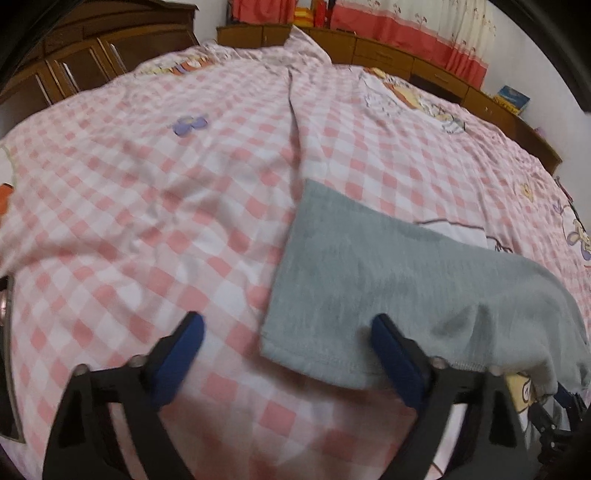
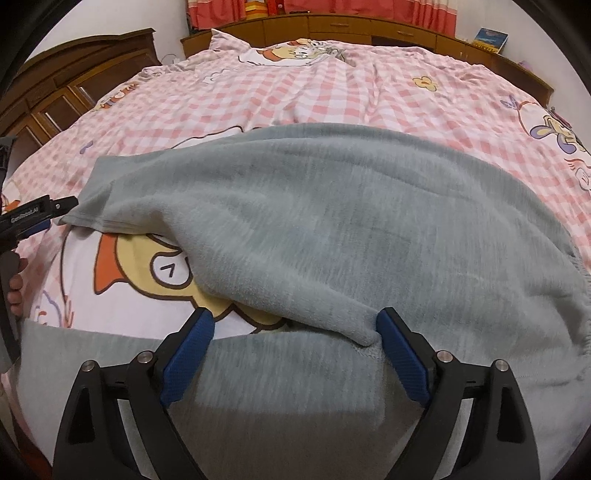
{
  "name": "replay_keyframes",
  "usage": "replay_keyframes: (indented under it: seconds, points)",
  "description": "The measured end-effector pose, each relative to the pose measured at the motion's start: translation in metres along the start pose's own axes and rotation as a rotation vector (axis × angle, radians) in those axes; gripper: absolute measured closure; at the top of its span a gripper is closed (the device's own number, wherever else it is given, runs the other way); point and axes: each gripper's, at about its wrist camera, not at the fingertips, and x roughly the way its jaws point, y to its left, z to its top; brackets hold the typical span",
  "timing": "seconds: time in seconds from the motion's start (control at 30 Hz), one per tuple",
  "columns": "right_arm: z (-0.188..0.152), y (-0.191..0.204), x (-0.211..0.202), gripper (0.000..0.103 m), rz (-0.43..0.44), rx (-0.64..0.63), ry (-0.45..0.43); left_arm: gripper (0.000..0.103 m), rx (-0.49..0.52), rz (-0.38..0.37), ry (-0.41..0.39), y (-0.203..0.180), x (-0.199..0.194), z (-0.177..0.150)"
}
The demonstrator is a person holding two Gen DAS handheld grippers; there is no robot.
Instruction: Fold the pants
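So I've got the grey pants [image 2: 332, 206] spread across the pink checked bedspread [image 1: 147, 184], one leg folded over so its hem sits out at about 9 o'clock in my right wrist view, while the lower layer runs along the bottom under the fingers. My right gripper [image 2: 295, 332] is spread wide with nothing pinched; a fold of the fabric bunches right against the inner face of its 3 o'clock finger. My left gripper [image 1: 288, 339] is also apart with nothing clamped. The hem corner lies between its blue pads [image 1: 391, 354], closer to the 3 o'clock one. Wooden cabinets [image 1: 388, 55] run along the far side at 12 o'clock, with pink curtains [image 1: 406, 22] above.
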Motion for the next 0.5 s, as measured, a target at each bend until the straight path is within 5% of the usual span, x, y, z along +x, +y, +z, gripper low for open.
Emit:
replay_keyframes:
  seconds: [0.13,0.5]
  points:
    - [-0.007,0.002,0.001,0.007,-0.022,0.002,-0.044,0.034,0.014,-0.037,0.021,-0.008,0.006,-0.005]
    - [-0.012,0.005,-0.003,0.013,-0.048,-0.009,-0.086,0.035,-0.072,-0.064,0.041,-0.004,0.015,-0.006]
